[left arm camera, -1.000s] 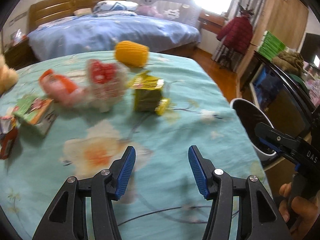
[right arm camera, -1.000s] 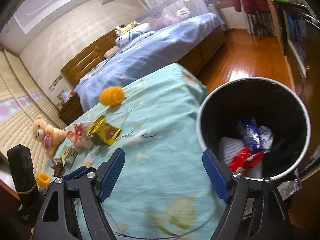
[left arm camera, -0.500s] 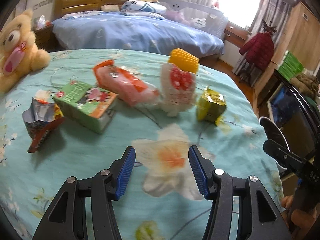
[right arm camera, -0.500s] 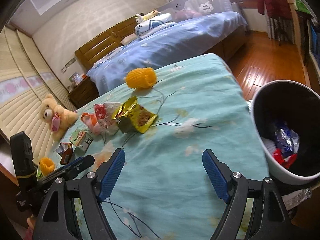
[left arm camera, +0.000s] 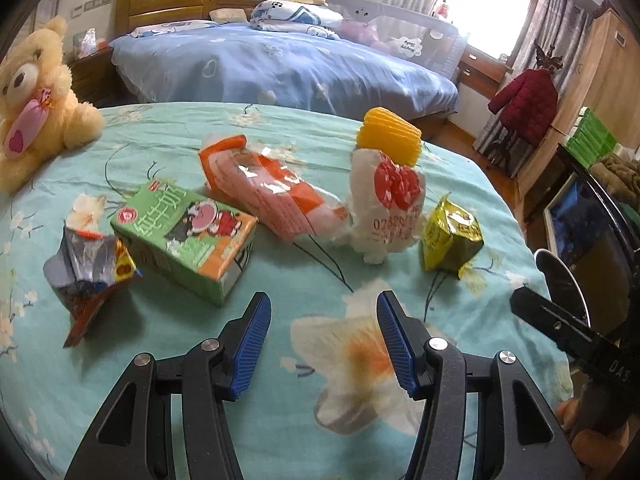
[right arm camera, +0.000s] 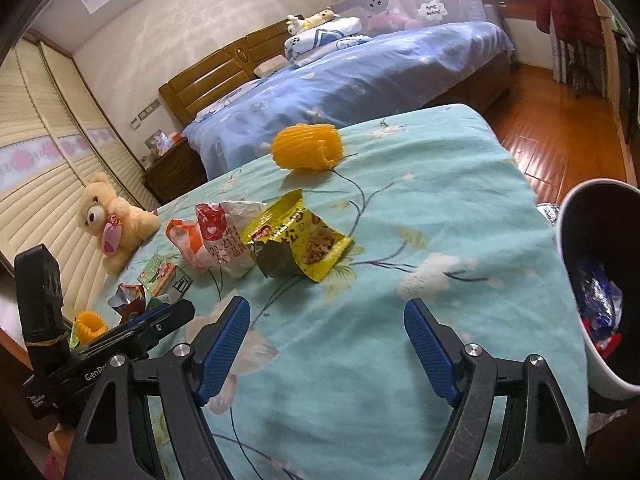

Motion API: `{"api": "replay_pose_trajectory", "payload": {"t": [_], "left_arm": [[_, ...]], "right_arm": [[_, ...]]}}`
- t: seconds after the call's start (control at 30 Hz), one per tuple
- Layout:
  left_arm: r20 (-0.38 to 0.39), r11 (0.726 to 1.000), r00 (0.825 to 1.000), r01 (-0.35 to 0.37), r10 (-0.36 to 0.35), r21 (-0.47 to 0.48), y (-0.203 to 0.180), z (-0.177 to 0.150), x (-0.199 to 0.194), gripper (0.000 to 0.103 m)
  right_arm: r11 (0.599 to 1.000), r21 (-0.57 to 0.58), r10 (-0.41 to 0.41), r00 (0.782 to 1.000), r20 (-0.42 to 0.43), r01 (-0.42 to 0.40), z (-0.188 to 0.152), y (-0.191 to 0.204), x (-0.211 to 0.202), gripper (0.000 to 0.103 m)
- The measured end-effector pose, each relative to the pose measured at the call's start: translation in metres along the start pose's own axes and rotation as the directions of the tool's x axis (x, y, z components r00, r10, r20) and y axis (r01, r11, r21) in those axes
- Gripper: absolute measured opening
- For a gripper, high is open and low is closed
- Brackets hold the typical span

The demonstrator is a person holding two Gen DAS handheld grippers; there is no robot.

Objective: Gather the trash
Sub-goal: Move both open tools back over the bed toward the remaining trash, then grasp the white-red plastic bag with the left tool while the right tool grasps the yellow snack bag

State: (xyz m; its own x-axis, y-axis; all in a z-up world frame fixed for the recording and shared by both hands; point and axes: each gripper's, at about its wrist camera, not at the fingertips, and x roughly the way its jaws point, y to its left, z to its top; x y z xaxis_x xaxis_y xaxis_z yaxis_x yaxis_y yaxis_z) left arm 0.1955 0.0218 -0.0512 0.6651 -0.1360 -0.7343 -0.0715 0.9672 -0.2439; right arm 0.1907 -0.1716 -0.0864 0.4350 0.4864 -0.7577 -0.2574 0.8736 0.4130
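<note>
Both tools swung away from the bin toward the litter since a second ago.

Left wrist view: left tool [left arm camera: 318, 334] about half open, nothing between the pads, hovering over the teal floral counter [left arm camera: 280, 400]. Milk carton [left arm camera: 184, 236] lies ahead-left, crumpled foil wrapper [left arm camera: 86, 276] further left, orange-pink packet [left arm camera: 272, 196] and white bag [left arm camera: 386, 208] ahead, yellow-green packet [left arm camera: 450, 240] ahead-right. Step: approaching the next piece; the next move probably needs a forward reach and a close.

Right wrist view: right tool [right arm camera: 328, 346] wide open, empty. Yellow-green packet [right arm camera: 298, 240] sits ahead, well apart; bin [right arm camera: 576, 280] at right already holds wrappers.
</note>
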Motion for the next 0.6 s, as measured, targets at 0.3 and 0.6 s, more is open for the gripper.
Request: {"api": "replay_pose_trajectory", "payload": {"t": [0.3,0.6], "left_arm": [[-0.001,0.999,1.0,0.008,-0.008,0.04,-0.006,0.014,0.016,0.054],[-0.017,0.998,0.999,0.041,-0.04,0.047,-0.011,0.022,0.03,0.054]], "right_arm": [[1.0,-0.028,-0.003,1.0,-0.017,0.003,0.014,0.007,0.025,0.065],[0.999,-0.034,-0.01,0.999,-0.048,0.009,0.021,0.003,0.045,0.012]]}}
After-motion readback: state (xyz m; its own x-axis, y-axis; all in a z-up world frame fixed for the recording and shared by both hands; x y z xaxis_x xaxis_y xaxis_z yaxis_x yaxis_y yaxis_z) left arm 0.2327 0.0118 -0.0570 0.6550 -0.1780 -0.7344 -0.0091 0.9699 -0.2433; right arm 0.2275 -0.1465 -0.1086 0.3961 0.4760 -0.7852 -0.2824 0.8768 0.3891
